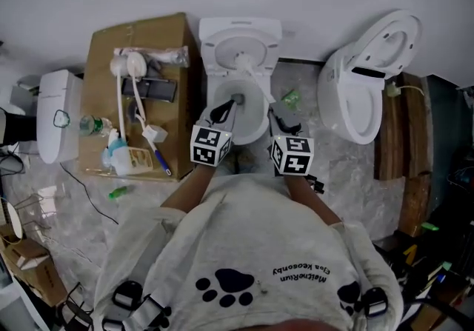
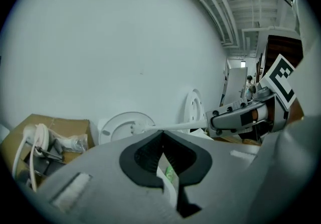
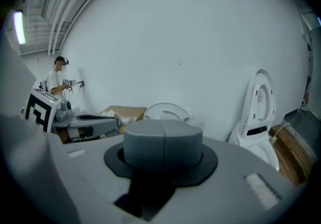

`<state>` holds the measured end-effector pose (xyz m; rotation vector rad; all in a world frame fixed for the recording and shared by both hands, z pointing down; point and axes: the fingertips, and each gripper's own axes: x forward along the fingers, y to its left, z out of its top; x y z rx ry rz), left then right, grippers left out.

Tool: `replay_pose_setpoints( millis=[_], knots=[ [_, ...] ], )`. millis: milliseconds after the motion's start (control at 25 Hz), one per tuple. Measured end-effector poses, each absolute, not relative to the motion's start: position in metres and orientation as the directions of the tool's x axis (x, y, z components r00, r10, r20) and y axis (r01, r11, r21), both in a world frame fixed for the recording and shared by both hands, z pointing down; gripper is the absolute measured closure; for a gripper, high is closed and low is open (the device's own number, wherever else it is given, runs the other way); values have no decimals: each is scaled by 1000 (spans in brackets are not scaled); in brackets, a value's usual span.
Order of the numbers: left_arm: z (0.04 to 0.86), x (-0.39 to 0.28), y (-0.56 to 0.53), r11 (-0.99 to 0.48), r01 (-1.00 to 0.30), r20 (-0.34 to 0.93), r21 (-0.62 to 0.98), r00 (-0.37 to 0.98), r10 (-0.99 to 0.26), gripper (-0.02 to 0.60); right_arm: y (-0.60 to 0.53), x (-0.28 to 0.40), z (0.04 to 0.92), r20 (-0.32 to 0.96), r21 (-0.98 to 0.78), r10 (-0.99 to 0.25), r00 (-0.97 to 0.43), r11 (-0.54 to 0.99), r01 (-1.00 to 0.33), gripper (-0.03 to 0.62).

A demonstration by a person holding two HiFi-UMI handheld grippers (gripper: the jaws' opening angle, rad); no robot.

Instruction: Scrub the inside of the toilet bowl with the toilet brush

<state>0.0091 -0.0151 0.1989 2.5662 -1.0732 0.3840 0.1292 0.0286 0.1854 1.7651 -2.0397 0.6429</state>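
The white toilet (image 1: 216, 92) stands against the wall with its lid (image 2: 123, 124) up. A white toilet brush (image 1: 249, 67) lies over the back of the bowl. Its thin handle (image 2: 173, 127) runs straight into the tip of my right gripper (image 1: 280, 116), which is shut on it. In the right gripper view the closed jaws (image 3: 163, 138) hide the brush. My left gripper (image 1: 224, 109) hangs over the bowl's left side. Its tips (image 2: 161, 137) are shut together with nothing between them.
A cardboard box (image 1: 104, 100) with bottles, hoses and brushes stands left of the toilet. A second toilet (image 1: 363, 92) with its seat up leans at the right beside wooden planks (image 1: 404, 137). A green packet (image 1: 289, 98) lies on the floor. A person (image 3: 56, 80) stands far off.
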Motion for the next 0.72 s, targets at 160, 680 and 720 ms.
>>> replay_pose_setpoints(
  millis=[160,680,720],
  knots=[
    [158,8,-19,-659,-741,301,129,663,-686,583,25,127,146,449,-75,-882,-145,125,-989,444],
    [39,-9,-25,-575,-818,21,-18,575,-818,583,3,131,42,133,64,-985,-111,120,-991,444],
    [36,-10,-24,-571,-821,11,-23,571,-821,583,3,127,36,112,73,-986,-121,130,-989,444]
  ],
)
